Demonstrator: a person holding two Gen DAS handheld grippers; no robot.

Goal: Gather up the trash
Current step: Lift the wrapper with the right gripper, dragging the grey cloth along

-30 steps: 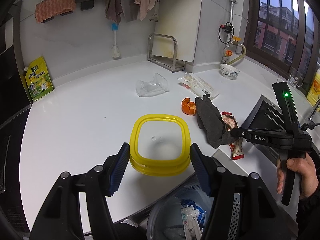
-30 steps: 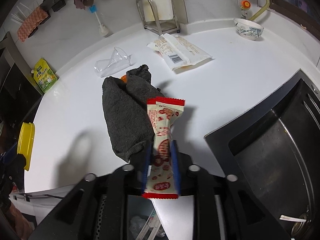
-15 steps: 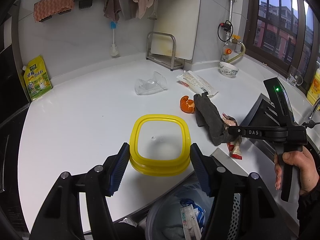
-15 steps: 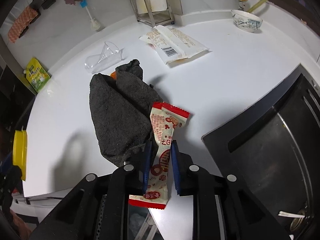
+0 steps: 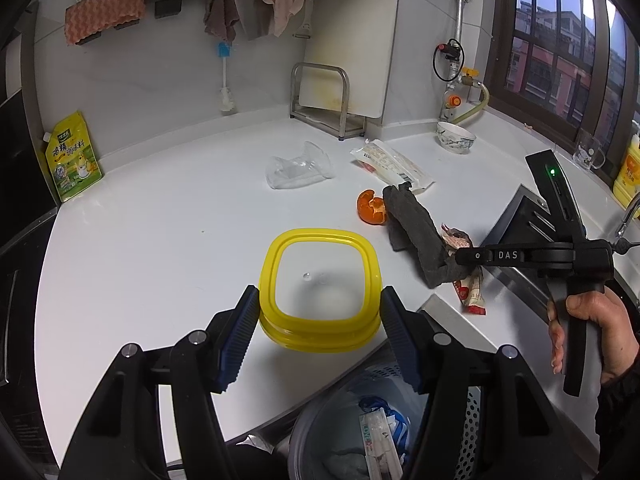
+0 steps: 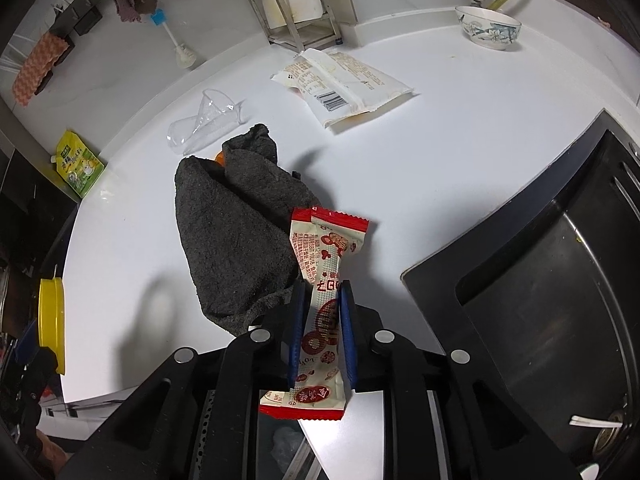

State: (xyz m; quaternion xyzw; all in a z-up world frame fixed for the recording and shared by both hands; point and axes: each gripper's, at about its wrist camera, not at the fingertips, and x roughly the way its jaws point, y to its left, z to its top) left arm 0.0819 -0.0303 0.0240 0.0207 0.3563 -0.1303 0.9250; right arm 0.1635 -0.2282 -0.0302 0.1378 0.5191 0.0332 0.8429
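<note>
My right gripper [image 6: 321, 336] is shut on a red and white snack wrapper [image 6: 320, 280] at the counter's front edge, next to a dark grey cloth [image 6: 236, 240]. In the left wrist view the same gripper [image 5: 460, 258] holds the wrapper [image 5: 472, 292] beside the cloth [image 5: 416, 236]. My left gripper [image 5: 320, 324] is open around a yellow-rimmed container [image 5: 318, 288]. Other trash lies on the counter: an orange peel [image 5: 372, 212], a crushed clear plastic cup [image 5: 296, 168] and a white food packet [image 5: 396, 164]. A trash bin [image 5: 372, 424] with wrappers in it stands below the counter edge.
A black sink [image 6: 540, 280] is right of the wrapper. A patterned bowl [image 6: 488, 28] and a steel rack [image 5: 326, 100] stand at the back. A green and yellow pouch [image 5: 74, 156] leans on the left wall. A glass mug [image 5: 588, 154] stands by the window.
My right gripper has moved a little towards the counter's front edge, with the wrapper still in it. The left gripper and yellow container stay in place.
</note>
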